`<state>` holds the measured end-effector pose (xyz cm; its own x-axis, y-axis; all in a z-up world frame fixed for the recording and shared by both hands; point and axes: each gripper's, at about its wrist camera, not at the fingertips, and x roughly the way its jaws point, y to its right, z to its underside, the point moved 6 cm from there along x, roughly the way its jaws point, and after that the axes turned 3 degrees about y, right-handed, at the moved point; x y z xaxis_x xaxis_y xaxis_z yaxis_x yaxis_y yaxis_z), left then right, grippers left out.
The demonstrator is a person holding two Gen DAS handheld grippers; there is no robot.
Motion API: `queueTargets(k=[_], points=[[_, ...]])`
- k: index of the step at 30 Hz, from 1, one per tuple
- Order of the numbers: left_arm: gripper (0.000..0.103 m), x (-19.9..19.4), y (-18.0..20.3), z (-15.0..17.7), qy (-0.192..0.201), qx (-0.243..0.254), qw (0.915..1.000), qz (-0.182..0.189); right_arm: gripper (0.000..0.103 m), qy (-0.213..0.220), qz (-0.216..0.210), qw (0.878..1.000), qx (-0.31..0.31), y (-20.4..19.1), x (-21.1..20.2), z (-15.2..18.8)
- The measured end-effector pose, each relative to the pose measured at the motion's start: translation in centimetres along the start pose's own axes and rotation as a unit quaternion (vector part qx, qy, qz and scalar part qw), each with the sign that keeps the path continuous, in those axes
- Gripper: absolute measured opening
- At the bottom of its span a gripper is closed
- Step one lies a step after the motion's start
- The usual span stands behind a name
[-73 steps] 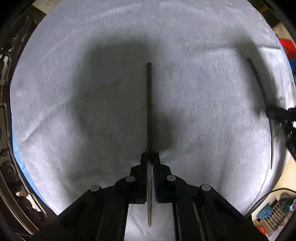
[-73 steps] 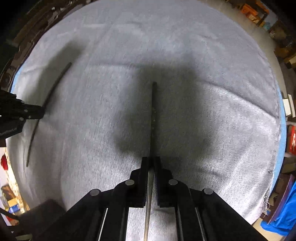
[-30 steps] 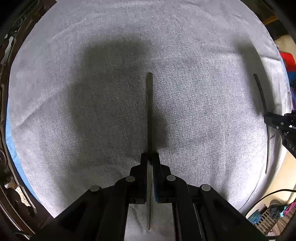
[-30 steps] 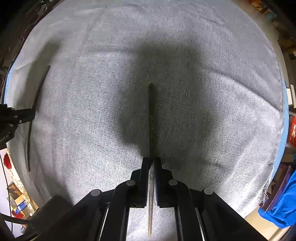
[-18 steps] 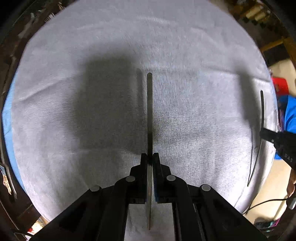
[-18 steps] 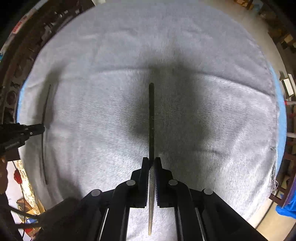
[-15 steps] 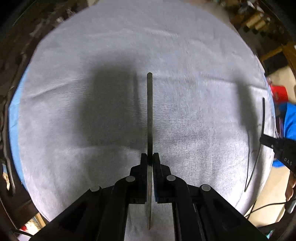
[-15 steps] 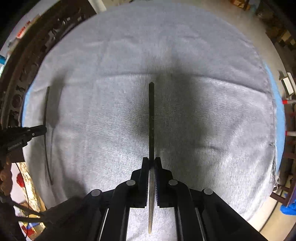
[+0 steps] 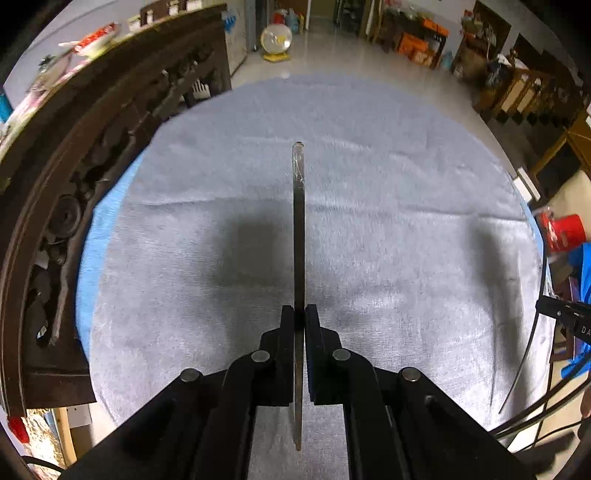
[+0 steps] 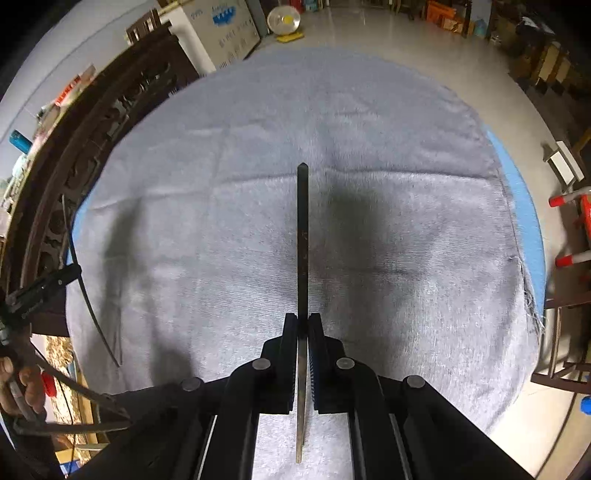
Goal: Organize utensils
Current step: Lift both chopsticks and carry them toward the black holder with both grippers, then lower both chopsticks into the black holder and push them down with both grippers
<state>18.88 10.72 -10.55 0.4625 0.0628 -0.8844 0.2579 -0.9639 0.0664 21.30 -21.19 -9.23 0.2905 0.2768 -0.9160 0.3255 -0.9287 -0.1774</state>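
Observation:
My left gripper (image 9: 299, 314) is shut on a flat metal utensil (image 9: 299, 229), edge-on, its handle pointing forward above the grey cloth (image 9: 221, 295). My right gripper (image 10: 303, 317) is shut on a dark slim utensil (image 10: 303, 236), also edge-on and pointing forward. Each gripper shows in the other's view: the right one (image 9: 565, 317) at the right edge with its utensil (image 9: 532, 343), the left one (image 10: 48, 284) at the left edge with its utensil (image 10: 88, 306). Which kind of utensil each is cannot be told.
The grey cloth covers a round table with a blue edge (image 10: 524, 206). A dark carved wooden piece of furniture (image 9: 74, 177) stands along the left. Cluttered floor, boxes (image 10: 229, 29) and a red item (image 9: 565, 232) lie beyond the table.
Both grippers have risen and tilted up from the cloth, still holding their utensils. The room beyond the table has come into view.

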Motion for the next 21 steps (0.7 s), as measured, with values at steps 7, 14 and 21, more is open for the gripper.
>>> queueTargets(k=[7,14,21], points=[[0.005,-2.4,-1.1,0.0,0.036,-0.032,0.9987,0.016,0.007,0.041,-0.015,0.999,0.028,-1.0,-0.6,0.8],[0.005,-4.5,-2.9,0.5,0.073,-0.109,0.9892,0.066,0.007,0.107,-0.05,0.991,0.067,-0.9,-4.1,1.5],[0.005,-7.2,-4.1,1.2,0.11,-0.166,0.9755,0.094,0.007,0.169,-0.086,0.976,0.105,-0.6,-7.6,2.5]])
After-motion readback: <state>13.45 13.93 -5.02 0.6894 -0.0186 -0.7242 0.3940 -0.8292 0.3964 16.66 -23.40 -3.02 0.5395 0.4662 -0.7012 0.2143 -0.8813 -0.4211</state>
